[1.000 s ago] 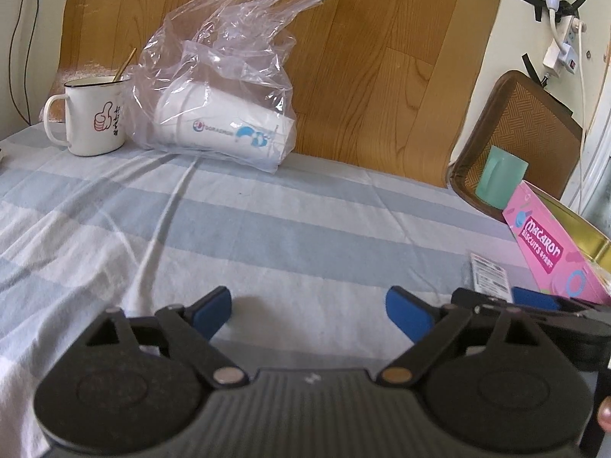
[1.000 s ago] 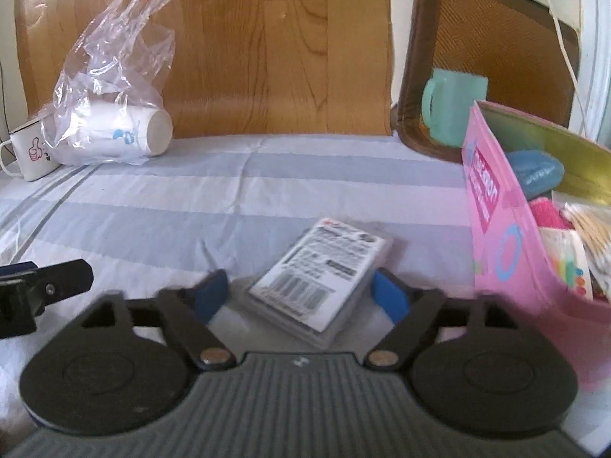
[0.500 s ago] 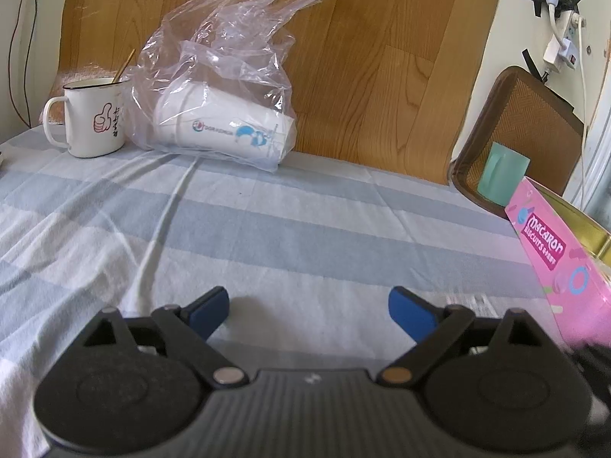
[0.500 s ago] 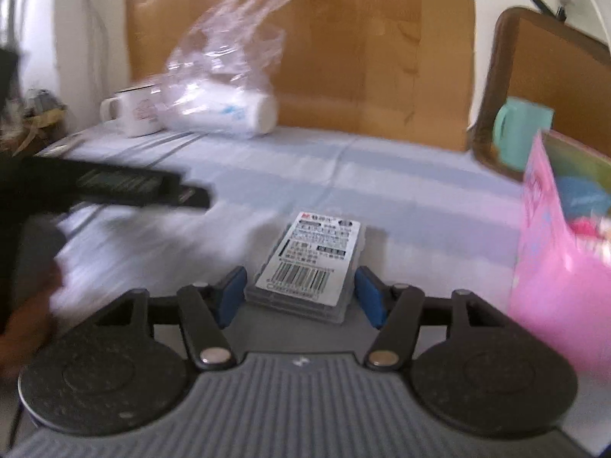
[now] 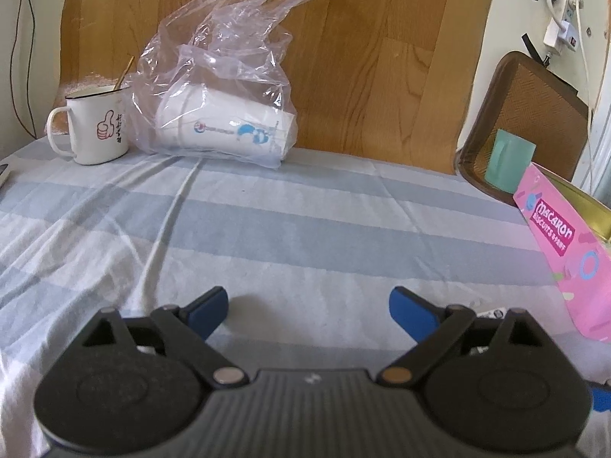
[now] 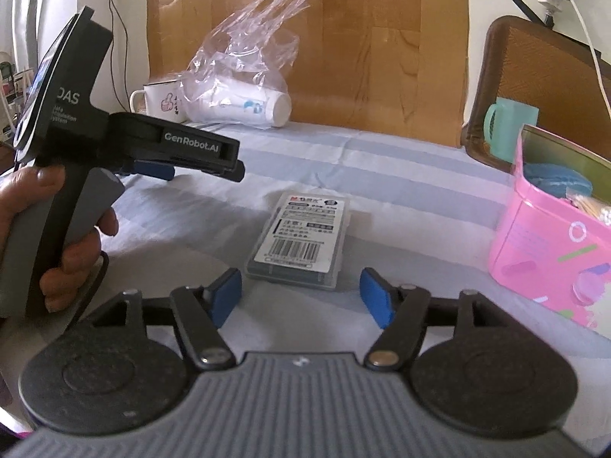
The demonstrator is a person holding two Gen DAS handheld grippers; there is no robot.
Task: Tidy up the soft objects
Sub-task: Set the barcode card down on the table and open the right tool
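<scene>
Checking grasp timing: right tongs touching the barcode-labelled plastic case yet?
Apart. Right wrist view: right tongs opening, blue pads flank the plastic case, cloth visible between.

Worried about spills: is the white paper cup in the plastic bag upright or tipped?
Tipped. The paper cup lies on its side inside the plastic bag, its mouth facing sideways.

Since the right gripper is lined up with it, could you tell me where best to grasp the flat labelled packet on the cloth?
Grip the packet across its two long edges, coming from its near short end, low along the cloth. It lies flat, lengthwise away from the right gripper, whose opening jaws stand slightly wider than it with nothing between them.
</scene>
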